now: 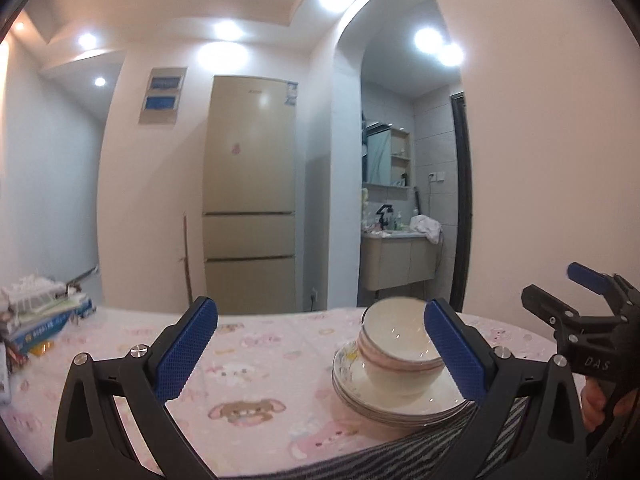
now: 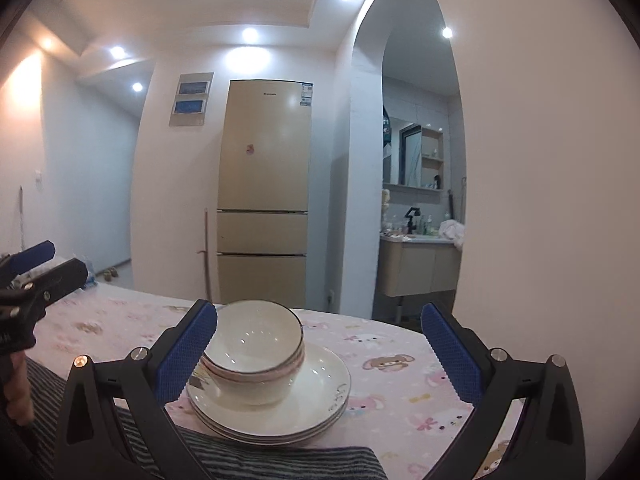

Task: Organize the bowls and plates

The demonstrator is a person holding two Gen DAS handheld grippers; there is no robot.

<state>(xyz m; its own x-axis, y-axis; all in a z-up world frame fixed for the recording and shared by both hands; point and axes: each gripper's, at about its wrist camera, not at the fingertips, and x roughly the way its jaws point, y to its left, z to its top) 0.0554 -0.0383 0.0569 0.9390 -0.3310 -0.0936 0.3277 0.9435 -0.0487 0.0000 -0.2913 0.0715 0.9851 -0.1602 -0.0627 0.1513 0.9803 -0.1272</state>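
Observation:
Stacked white bowls (image 1: 396,350) (image 2: 256,354) sit nested on a pile of white plates (image 1: 404,402) (image 2: 312,400), near the front edge of the pink-clothed table (image 1: 260,360) (image 2: 400,384). In the left wrist view my left gripper (image 1: 320,350) is open, and the dishes lie just beyond its right finger. In the right wrist view my right gripper (image 2: 320,352) is open wide, with the dishes beyond its left finger. Neither gripper holds anything. Each gripper shows in the other's view: the right gripper (image 1: 560,292) at the far right, the left gripper (image 2: 60,260) at the far left.
A grey striped cloth (image 1: 440,440) (image 2: 280,460) lies along the table's near edge, under the front of the plates. Books and papers (image 1: 40,316) are piled at the table's left end. A beige fridge (image 2: 264,200) and an arched doorway to a washbasin stand behind the table.

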